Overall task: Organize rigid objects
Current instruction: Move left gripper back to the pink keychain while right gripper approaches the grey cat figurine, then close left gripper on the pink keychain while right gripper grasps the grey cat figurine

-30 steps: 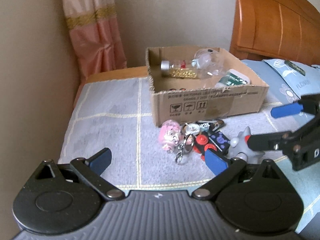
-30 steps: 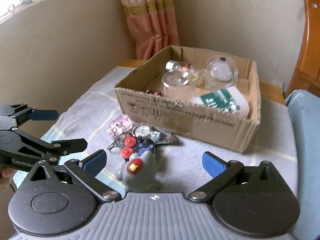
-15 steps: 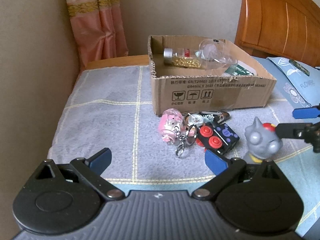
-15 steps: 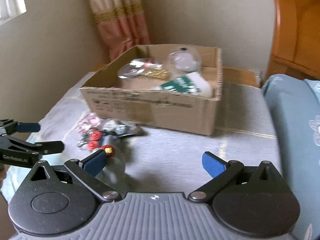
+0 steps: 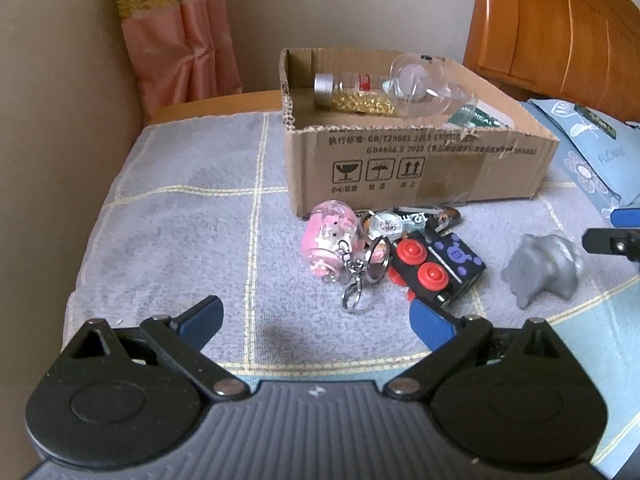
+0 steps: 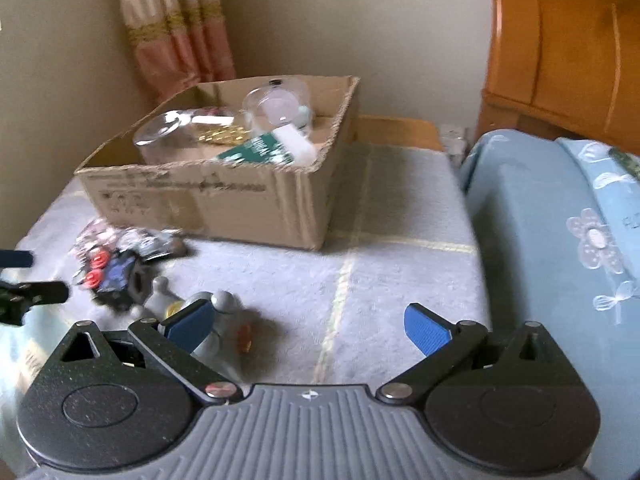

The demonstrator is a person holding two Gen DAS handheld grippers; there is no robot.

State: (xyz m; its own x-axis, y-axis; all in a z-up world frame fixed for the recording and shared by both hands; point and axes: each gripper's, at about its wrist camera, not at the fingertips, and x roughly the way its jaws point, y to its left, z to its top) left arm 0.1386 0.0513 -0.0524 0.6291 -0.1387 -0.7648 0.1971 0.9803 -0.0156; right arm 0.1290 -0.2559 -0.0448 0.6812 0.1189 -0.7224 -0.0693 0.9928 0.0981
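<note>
Risk: grey figurine (image 6: 212, 320) lying tipped just behind left pad of right gripper (image 6: 310, 326), likely to skid away if nudged. Keychain pile (image 5: 384, 256) just ahead of left gripper (image 5: 316, 320), rings prone to snagging. Both grippers wide, empty. Cardboard box (image 5: 420, 168) beyond pile: clear bottle, gold beads, green-white packet.

A home bedroom: a varnished wooden headboard (image 5: 560, 28) rises at the right above a pale blue flower-print pillow (image 6: 560, 216), and a pink curtain (image 5: 176, 32) with a gold band hangs in the corner of plain beige walls. A grey checked cloth (image 5: 192, 216) covers a wooden bedside surface, where a worn cardboard box (image 5: 420, 168) and small keychain trinkets (image 5: 332, 236) sit
</note>
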